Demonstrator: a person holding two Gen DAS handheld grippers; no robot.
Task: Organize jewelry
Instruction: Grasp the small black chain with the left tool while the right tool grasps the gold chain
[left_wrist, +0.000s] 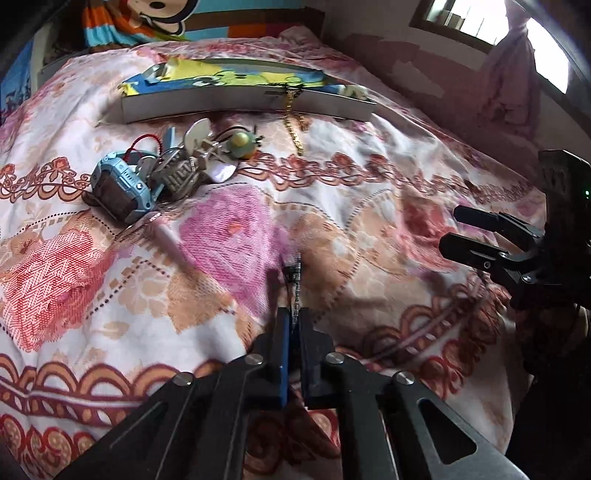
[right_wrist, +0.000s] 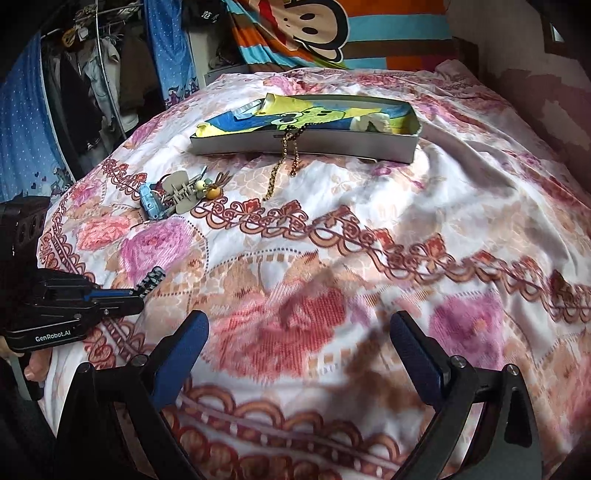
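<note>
**Left gripper clamped on a patterned strip; right gripper spread above the bedspread**

Your left gripper (left_wrist: 294, 314) has its jaws pressed together on a narrow black-and-white patterned strip (left_wrist: 295, 280). It may be a band or a bracelet — the pictures do not settle which. The strip sticks out forward past the fingertips, above the floral bedspread (left_wrist: 369, 184). In the right wrist view the same gripper (right_wrist: 138, 291) enters from the left edge, with the strip (right_wrist: 151, 281) angled up and to the right from its tips. Part of a hand (right_wrist: 37, 365) shows beneath the gripper body.

Your right gripper (right_wrist: 295, 332) is spread wide, with nothing between its blue pads (right_wrist: 184, 354). It hangs over a pink and red flower print on the bedspread. In the left wrist view it (left_wrist: 448, 230) appears at the right edge, well apart from the left gripper.

Locate the remaining items as follows:

- A shallow grey box (left_wrist: 236, 107) lies toward the far end of the bed, lined with a yellow and blue printed cloth (right_wrist: 295, 114).
- A gold chain (left_wrist: 293, 122) hangs over the box's near wall and trails onto the bedspread.
- A dark beaded chain (right_wrist: 295, 147) hangs beside it over the same wall.
- A cluster of small items lies left of the chains, near the box but not touching it: a blue watch (left_wrist: 120, 188), a pale hair clip (left_wrist: 197, 147) and a round green and orange charm (left_wrist: 242, 146).
</note>
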